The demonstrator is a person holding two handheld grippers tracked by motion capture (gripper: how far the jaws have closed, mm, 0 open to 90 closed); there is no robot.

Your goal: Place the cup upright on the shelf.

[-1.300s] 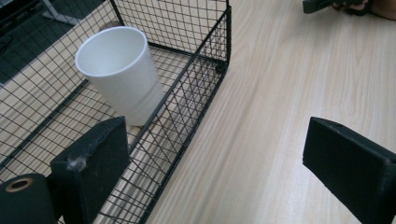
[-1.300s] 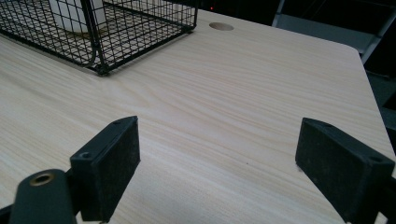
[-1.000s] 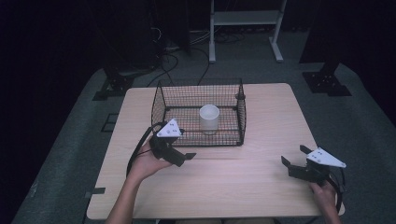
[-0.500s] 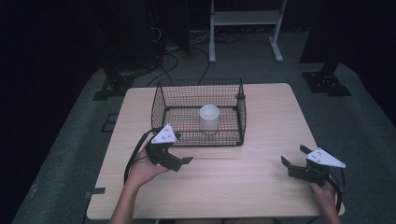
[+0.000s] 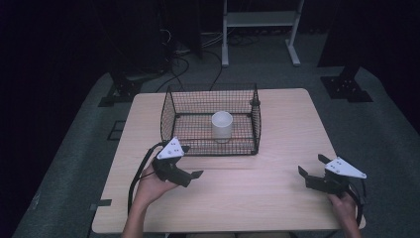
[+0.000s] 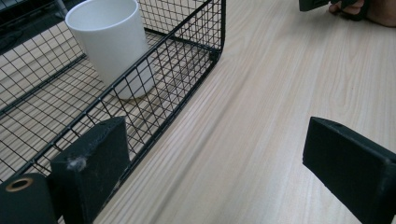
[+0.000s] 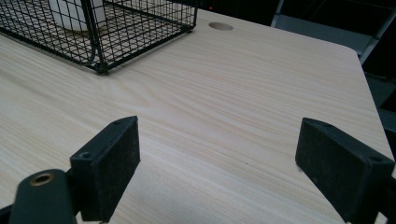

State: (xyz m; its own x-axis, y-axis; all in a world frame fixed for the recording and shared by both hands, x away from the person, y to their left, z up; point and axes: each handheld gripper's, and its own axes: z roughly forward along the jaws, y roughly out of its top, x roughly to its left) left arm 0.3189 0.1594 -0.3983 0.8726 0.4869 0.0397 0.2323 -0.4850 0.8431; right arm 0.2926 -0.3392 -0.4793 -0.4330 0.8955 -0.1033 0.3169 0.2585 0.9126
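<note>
item: white cup (image 5: 222, 126), upright inside wire basket (image 5: 171, 106) on table (image 5: 277, 129); left gripper (image 5: 184, 174) jaws apart, just outside basket; right gripper (image 5: 311, 172) jaws apart, well clear. advice: likely cup pickup, enter from above

white cup (image 5: 222, 126), black wire basket (image 5: 170, 114), pale woodgrain table (image 5: 277, 198)
</note>
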